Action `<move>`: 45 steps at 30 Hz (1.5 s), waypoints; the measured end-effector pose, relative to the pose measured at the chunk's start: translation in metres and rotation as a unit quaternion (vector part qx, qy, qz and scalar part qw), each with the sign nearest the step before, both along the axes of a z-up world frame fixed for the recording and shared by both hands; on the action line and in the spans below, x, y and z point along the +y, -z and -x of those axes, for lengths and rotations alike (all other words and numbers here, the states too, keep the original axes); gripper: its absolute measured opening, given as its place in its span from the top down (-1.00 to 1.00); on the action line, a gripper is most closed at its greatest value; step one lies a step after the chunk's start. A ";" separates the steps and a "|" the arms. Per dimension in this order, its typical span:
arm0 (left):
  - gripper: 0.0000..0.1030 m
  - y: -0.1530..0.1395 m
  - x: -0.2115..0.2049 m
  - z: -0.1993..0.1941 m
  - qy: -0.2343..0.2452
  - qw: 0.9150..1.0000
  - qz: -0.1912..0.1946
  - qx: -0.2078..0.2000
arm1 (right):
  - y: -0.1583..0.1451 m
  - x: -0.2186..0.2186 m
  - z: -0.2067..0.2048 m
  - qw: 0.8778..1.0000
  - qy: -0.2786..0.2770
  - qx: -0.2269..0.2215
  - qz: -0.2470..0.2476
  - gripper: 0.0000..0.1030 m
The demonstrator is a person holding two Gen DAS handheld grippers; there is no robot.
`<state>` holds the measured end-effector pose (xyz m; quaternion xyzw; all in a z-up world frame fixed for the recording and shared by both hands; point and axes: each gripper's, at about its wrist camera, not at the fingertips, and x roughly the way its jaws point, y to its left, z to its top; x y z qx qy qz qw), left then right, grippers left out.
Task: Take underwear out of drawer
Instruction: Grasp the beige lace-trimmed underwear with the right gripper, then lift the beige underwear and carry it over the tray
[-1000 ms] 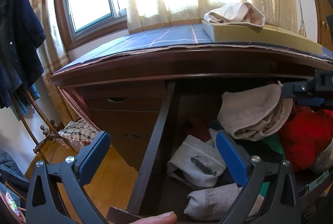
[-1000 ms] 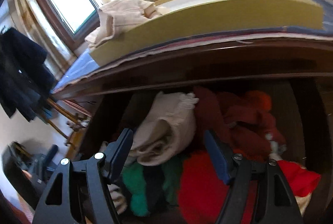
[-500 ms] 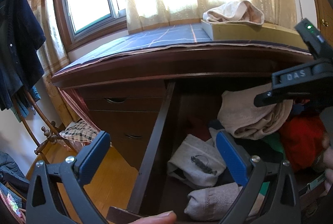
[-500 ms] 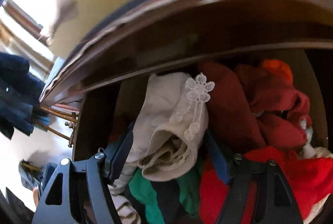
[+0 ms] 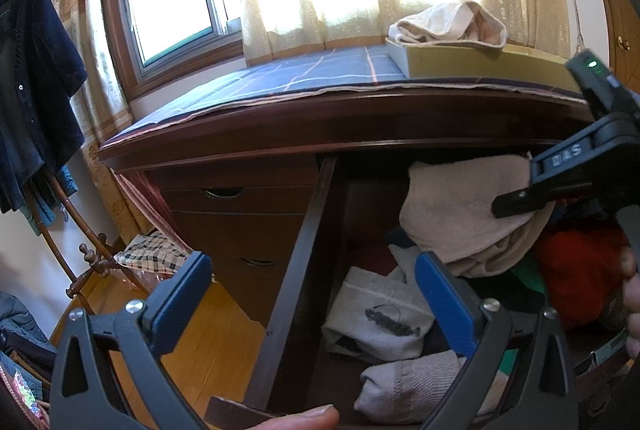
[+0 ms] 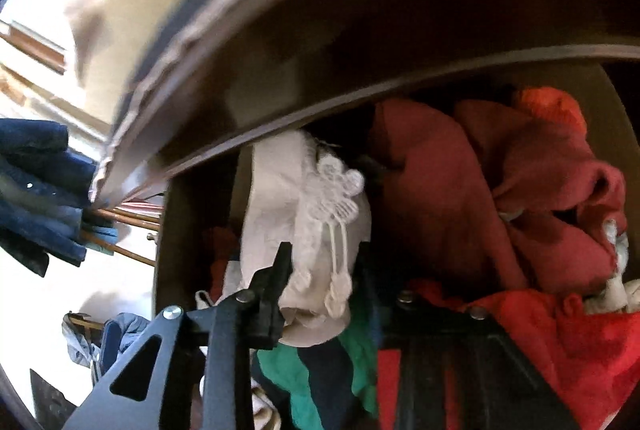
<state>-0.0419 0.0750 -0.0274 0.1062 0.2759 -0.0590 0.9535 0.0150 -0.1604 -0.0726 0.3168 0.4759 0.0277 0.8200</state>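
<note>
The drawer (image 5: 296,270) stands pulled out, full of clothes. A beige piece of underwear (image 6: 280,214) with a white lace flower lies on top of the pile, also seen in the left wrist view (image 5: 460,214). My right gripper (image 6: 324,262) reaches down into the drawer; its jaws have just been closing and now pinch the beige underwear between them. In the left wrist view its black body (image 5: 560,170) covers the fabric's right edge. My left gripper (image 5: 312,262) hangs open over the drawer's left side, nothing between its blue pads. A thumb (image 5: 296,420) rests at the drawer front.
Red garments (image 6: 500,190) fill the drawer's right, a green one (image 6: 304,370) lies under the gripper, grey socks (image 5: 380,318) at the left. The dresser top (image 6: 360,70) overhangs the drawer closely. On it sits a yellow box (image 5: 480,66) bearing a folded cloth (image 5: 448,24).
My right gripper has dropped into the drawer and rolled, and its jaws have closed from wide apart onto the beige underwear. The left gripper has not moved.
</note>
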 end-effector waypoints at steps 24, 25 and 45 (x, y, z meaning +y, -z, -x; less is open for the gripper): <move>-0.99 0.000 -0.001 0.002 0.001 1.000 -0.004 -0.001 | -0.146 -0.022 0.115 0.964 -0.058 -0.260 -0.005 0.43; -0.99 0.000 -0.001 0.002 0.001 1.000 -0.005 0.000 | -0.154 -0.027 0.115 0.961 -0.049 -0.273 -0.012 0.43; -0.99 -0.002 -0.003 0.004 0.002 1.000 -0.013 -0.007 | -0.135 -0.134 -0.024 0.909 0.176 -0.258 -0.275 0.43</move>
